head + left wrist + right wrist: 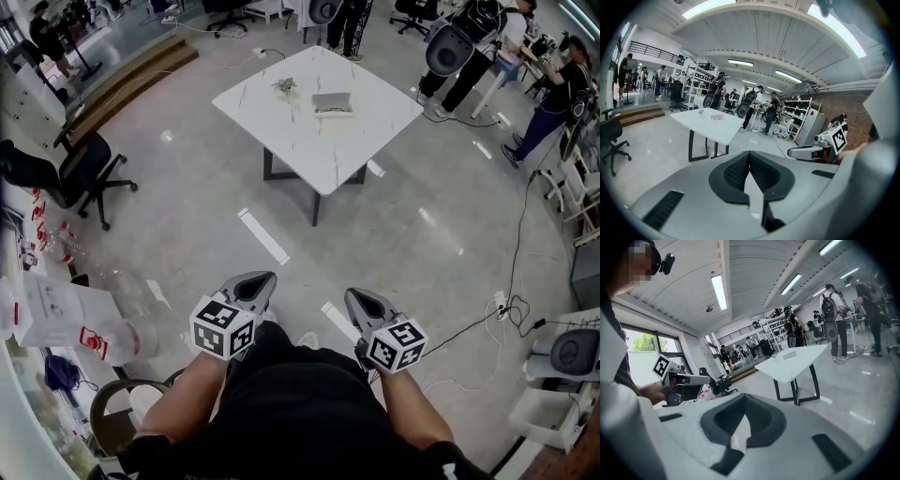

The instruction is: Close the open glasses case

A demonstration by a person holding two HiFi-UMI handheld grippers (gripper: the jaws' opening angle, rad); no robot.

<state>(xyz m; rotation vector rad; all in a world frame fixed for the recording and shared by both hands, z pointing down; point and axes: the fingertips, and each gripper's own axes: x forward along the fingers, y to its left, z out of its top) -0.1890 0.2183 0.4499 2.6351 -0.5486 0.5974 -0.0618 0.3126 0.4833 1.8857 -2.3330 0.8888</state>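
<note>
The open glasses case lies on a white table several steps ahead of me, with a pair of glasses to its left. I hold both grippers close to my body, far from the table. My left gripper and right gripper are shut and hold nothing. In the left gripper view the jaws meet at the tip, and the table with the case stands beyond. The right gripper view also has its jaws closed, with the table and the case far off.
A black office chair stands at the left, by a low step platform. Boxes and bottles line the left edge. People stand beyond the table at the right. Cables trail over the floor at the right.
</note>
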